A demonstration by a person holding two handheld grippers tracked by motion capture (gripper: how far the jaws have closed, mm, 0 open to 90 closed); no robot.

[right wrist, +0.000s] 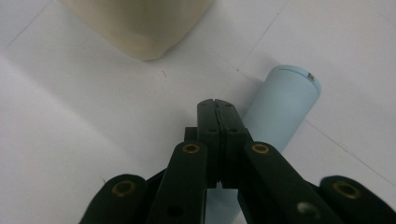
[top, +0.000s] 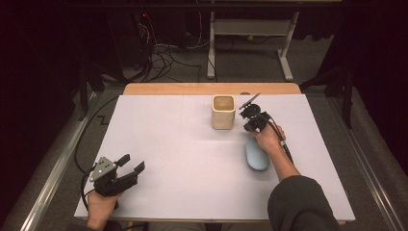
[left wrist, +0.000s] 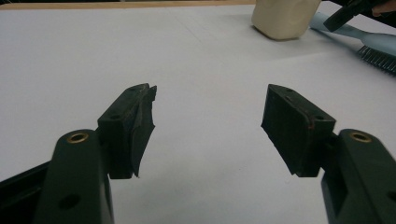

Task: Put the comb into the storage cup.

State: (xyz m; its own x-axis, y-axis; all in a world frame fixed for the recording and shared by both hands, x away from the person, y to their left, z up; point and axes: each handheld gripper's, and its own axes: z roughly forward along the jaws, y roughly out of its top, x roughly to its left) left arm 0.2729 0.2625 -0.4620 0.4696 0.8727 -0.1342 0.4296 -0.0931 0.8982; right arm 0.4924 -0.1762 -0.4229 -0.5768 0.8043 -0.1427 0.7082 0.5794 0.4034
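Note:
A cream square cup [top: 223, 111] stands on the far middle of the white table top [top: 183, 159]. A light blue brush [top: 256, 155] lies just right of it, handle toward the cup. My right gripper [top: 249, 126] hovers over that handle [right wrist: 285, 100]. Its jaws are shut tight against each other [right wrist: 216, 106], and the handle passes beneath them. My left gripper [top: 132, 163] rests near the front left corner, open [left wrist: 210, 116], with bare table between its pads. From there the cup [left wrist: 280, 18] and the brush's dark bristles [left wrist: 379, 58] appear far off.
The table's wooden back edge [top: 211, 88] runs behind the cup. Beyond it are the legs of another table [top: 211, 53] and tangled cables [top: 159, 57] on the floor. Metal rails [top: 45, 178] flank the table.

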